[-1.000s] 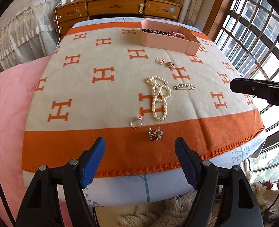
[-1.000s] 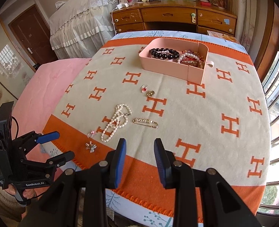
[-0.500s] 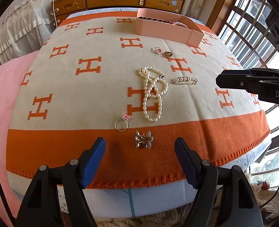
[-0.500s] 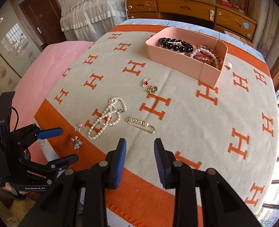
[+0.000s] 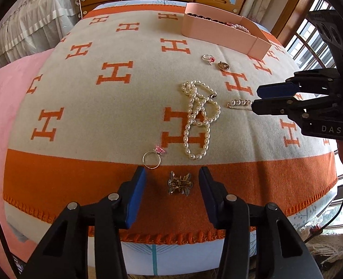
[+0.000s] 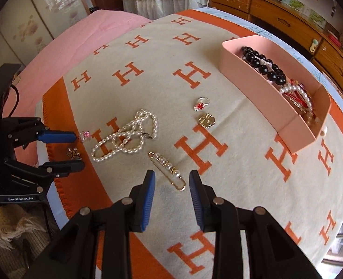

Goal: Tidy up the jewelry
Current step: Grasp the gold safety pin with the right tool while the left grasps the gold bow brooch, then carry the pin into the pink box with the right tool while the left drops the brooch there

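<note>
Six loose pieces lie on the bed's blanket [image 5: 83, 107]: two rings, one pearl necklace [image 5: 198, 118], one pearl pin [image 6: 169, 169], one gold charm [image 6: 206, 121], one small clasp [image 5: 180, 183]. The left tongs [image 5: 172, 183] have just been closing, pads astride the clasp, not touching. The right tongs [image 6: 172, 183] stand apart over the pin's near end. Only the right view shows the pink tray's [image 6: 252, 86] black beads and pearl bracelets clearly.
</note>
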### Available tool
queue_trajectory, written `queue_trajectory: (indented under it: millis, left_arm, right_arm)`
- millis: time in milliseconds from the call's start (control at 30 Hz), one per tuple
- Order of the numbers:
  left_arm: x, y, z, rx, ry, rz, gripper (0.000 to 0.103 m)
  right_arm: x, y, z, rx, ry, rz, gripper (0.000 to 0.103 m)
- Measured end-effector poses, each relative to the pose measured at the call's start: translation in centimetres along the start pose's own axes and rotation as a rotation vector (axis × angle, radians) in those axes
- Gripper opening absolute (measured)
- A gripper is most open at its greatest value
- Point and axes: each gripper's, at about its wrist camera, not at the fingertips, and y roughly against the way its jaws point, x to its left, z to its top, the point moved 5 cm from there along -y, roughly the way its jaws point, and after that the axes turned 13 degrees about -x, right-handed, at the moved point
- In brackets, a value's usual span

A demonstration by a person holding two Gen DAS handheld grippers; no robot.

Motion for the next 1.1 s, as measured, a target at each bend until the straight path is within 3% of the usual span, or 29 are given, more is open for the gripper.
queue_trajectory:
  millis: [267,333,367,433,567,867,1100]
  left_arm:
    - [-0.4,-0.1,0.1,0.02,-0.035,0.016,0.045]
    - [-0.6,-0.2,0.1,0.021,-0.044,0.015,0.044]
    - [-0.7,-0.2,0.1,0.021,-0.05,0.02,0.042]
    - [-0.8,-0.2,0.1,0.022,-0.062,0.029,0.024]
    - [-0.8,-0.1,0.1,0.029,-0.058,0.029,0.018]
    - [-1.7,1.3,1.1,0.023,-0.058,-0.013,0.018]
    - [-4.0,4.0,7.7,-0.084,-0.156,-0.043,0.018]
  right_arm:
    - [0.8,-2.2,0.4,0.058,0.14,0.051,0.027]
    - [0.9,-2.4,0.5,0.062,0.167,0.049,0.019]
    - [1.0,-2.5,0.5,0.064,0.179,0.041,0.013]
    - [1.2,-2.5,0.5,0.067,0.205,0.013,0.007]
    - [1.5,-2.0,-0.1,0.054,0.228,-0.023,0.007]
    - [-3.4,3.1,0.9,-0.097,-0.058,-0.061,0.007]
    - [-9.6,8.2,3.4,-0.248,-0.327,-0.107,0.007]
